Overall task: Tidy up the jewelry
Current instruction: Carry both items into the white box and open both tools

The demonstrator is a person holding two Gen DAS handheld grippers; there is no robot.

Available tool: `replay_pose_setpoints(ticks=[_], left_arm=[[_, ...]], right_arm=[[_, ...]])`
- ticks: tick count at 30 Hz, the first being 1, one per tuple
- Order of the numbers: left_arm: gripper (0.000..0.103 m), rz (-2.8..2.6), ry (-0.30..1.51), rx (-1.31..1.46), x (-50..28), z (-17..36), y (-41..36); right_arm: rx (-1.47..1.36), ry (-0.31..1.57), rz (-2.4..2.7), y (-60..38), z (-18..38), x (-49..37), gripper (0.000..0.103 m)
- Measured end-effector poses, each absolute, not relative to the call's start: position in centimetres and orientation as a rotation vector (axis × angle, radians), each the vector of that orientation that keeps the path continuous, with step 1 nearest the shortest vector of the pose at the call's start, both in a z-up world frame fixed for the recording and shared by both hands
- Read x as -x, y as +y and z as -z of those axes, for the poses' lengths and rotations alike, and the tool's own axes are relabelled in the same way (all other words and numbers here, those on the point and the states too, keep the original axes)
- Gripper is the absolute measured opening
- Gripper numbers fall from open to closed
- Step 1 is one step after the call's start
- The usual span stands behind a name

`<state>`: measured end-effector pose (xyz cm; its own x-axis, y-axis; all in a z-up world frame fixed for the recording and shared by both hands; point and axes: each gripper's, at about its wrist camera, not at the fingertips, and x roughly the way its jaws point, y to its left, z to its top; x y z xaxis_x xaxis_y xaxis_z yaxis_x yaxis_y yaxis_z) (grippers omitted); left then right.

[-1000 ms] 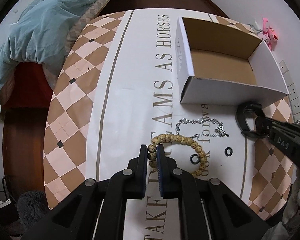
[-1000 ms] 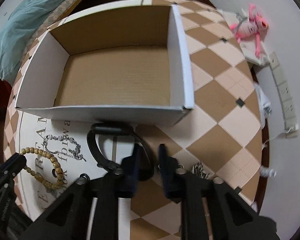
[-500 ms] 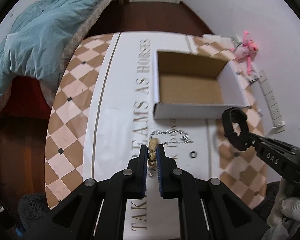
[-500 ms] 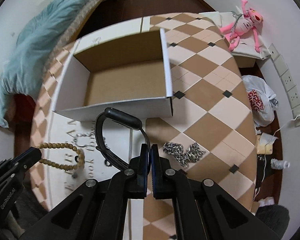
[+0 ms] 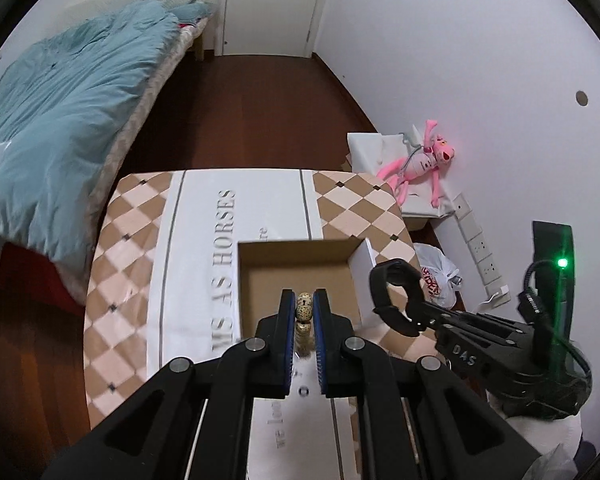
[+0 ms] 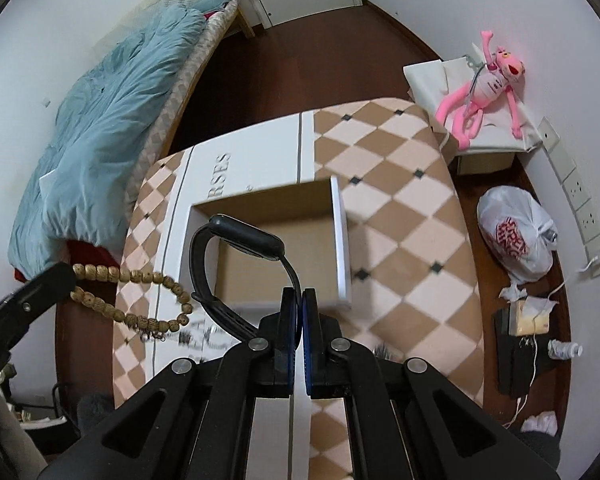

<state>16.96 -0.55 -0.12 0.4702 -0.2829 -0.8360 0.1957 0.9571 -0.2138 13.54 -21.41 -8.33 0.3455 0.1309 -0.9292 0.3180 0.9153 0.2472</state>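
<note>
Carrying both pieces above table (image 6: 400,240) toward cardboard box (image 6: 340,240), I judged transfer step under way. Box interior showed bare. Right gripper (image 6: 299,304) clenched on black band (image 6: 236,236); left gripper (image 5: 304,312) clenched on bead bracelet (image 6: 140,280). Next move, my estimate: position over box, release.

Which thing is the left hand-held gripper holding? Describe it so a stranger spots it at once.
Start at the open cardboard box on the checkered table. To its left the left hand-held gripper grips a beaded bracelet, a loop of tan speckled beads, unlike the black band beside it.
</note>
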Motion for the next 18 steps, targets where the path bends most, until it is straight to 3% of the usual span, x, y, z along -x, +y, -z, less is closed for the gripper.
replay_pose_setpoints(ticks=[14,17,18], left_arm=[[0.009,0.207,1.215,0.062,-25.6,6.9,-1.2],[0.017,0.179,1.205,0.048,-26.2,6.7,-0.9],[0.027,0.167,1.195,0.044,-26.3,6.5,-0.7]], right_arm=[[-0.349,1.369,0.165,-21.6,14.8,-20.4,0.003],[-0.337,1.391,0.153,-21.0,15.1,-21.3,0.009],[-0.331,1.394,0.153,-20.9,15.1,-21.5,0.012]])
